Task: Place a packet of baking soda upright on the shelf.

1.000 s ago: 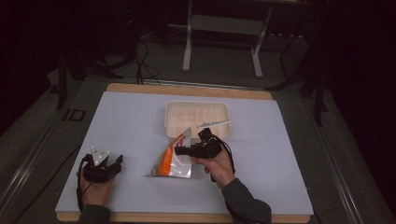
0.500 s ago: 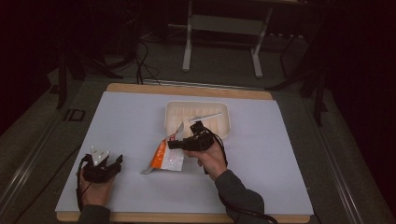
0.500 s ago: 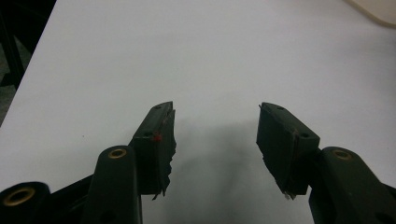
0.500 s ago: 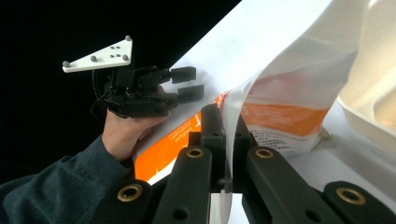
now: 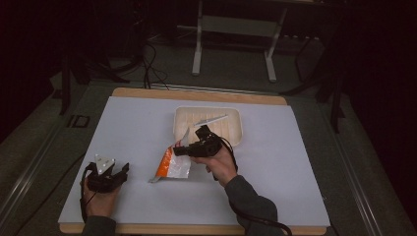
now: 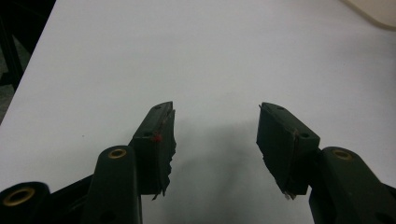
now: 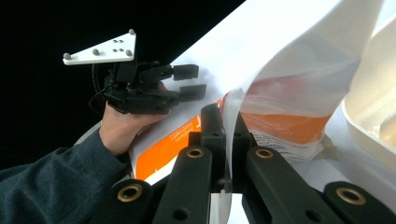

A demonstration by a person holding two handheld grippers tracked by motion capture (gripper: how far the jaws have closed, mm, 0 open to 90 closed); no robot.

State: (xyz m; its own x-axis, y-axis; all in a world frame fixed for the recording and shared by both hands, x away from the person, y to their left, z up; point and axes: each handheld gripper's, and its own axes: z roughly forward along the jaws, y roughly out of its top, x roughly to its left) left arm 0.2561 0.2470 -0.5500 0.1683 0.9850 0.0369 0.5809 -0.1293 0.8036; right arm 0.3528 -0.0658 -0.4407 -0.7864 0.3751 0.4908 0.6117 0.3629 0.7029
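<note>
Rested at near left, left gripper (image 5: 121, 171), jaws apart and empty. Lay mid-table, just near of the tray (image 5: 236, 115), a thin orange-and-white pouch (image 5: 173, 164). Pinched its far edge flat, right gripper (image 5: 178, 150), jaws together on the film. Probably light, limp, slippery; best gripped along a sealed edge.

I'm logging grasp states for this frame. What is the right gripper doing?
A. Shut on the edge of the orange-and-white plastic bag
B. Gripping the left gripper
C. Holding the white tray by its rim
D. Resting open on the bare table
A: in the right gripper view the right gripper has its jaws pressed together on the clear edge of the orange-and-white plastic bag, beside the white tray.
</note>
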